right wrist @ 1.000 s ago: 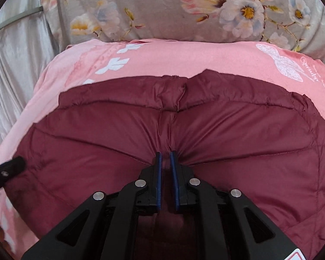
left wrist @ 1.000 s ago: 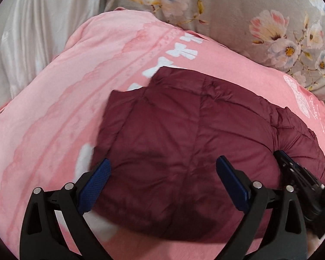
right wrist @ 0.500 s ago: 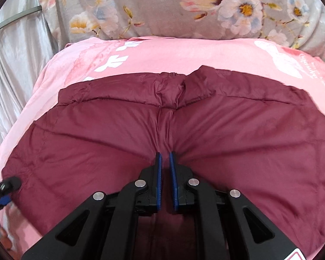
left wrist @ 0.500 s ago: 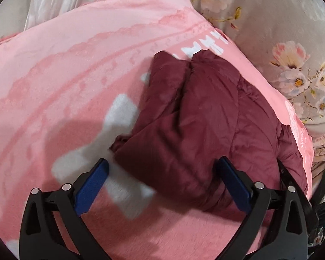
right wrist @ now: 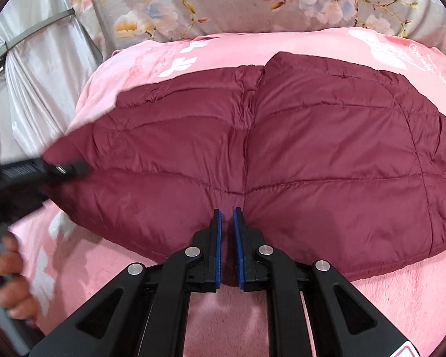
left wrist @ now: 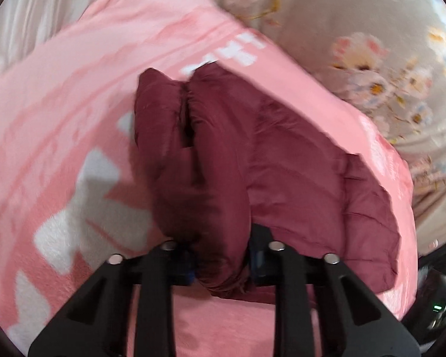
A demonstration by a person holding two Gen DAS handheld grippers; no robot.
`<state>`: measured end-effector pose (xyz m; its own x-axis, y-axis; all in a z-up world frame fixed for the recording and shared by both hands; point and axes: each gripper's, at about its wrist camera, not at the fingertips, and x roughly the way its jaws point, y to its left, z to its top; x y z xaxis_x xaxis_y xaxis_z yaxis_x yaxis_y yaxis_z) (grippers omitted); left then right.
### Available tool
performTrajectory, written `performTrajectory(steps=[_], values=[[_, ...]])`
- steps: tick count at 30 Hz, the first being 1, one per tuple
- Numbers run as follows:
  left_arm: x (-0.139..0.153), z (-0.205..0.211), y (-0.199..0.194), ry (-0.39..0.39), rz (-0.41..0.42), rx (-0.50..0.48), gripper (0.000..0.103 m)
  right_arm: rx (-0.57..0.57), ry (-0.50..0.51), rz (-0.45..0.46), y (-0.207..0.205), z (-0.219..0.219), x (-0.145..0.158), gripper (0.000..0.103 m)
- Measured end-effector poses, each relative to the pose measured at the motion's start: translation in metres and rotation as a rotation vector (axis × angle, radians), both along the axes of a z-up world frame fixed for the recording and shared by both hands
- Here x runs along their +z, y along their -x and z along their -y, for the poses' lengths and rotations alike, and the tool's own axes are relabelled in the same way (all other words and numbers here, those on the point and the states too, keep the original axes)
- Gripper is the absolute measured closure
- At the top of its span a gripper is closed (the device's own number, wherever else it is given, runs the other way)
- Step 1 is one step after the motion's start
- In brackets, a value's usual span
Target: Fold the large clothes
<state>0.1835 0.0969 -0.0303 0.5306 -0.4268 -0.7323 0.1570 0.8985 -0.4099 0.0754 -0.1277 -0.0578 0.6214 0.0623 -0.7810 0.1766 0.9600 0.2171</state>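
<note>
Garment: a maroon quilted down jacket [right wrist: 282, 154] lies folded on a pink fleece blanket [right wrist: 401, 306] spread over a bed, directly ahead of both claws.
Left claw [left wrist: 221, 263]: its jaws have just been closing and now pinch a thick bunched edge of the jacket, which bulges between the pads.
Right claw [right wrist: 227, 247]: pressed almost together on a tuck of the jacket's near edge, at the middle seam.
Weight and feel: judged light and very soft; the puffy filling squashes under a pinch and likely springs back, so folds may not stay flat.
Surface: the shell looks smooth and slightly shiny, probably slippery; a shallow nip could slide off.
Where to hold: deep on a hem, seam or doubled edge, gathering several layers, as both claws do now.
Blur: the left wrist view is smeared, so its blue pads are barely visible.
Hidden: sleeves, collar and zip are tucked out of sight; the jacket's underside cannot be seen.
Cut off: in the right wrist view, only part of the person's hand [right wrist: 6, 285] shows to the claw's left.
Beyond: a floral sheet [right wrist: 223, 3] lies past the blanket.
</note>
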Motion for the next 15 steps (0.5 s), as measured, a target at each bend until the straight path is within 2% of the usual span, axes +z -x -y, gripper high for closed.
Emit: performTrajectory(steps=[4, 7, 11, 15], values=[[0.050, 0.019, 0.021, 0.032, 0.123, -0.084, 0.088, -0.002, -0.012, -0.002, -0.004, 0.001, -0.008, 0.092], [0.080, 0.045, 0.037, 0.057, 0.174, -0.172, 0.088, -0.001, -0.032, -0.008, -0.006, 0.004, -0.006, 0.093], [0.099, 0.080, 0.056, 0.023, 0.224, -0.244, 0.088, -0.048, -0.139, -0.020, 0.012, 0.024, 0.008, 0.093], [0.106, 0.107, 0.066, 0.002, 0.234, -0.293, 0.088, -0.062, -0.154, -0.065, 0.021, 0.034, -0.003, 0.103]])
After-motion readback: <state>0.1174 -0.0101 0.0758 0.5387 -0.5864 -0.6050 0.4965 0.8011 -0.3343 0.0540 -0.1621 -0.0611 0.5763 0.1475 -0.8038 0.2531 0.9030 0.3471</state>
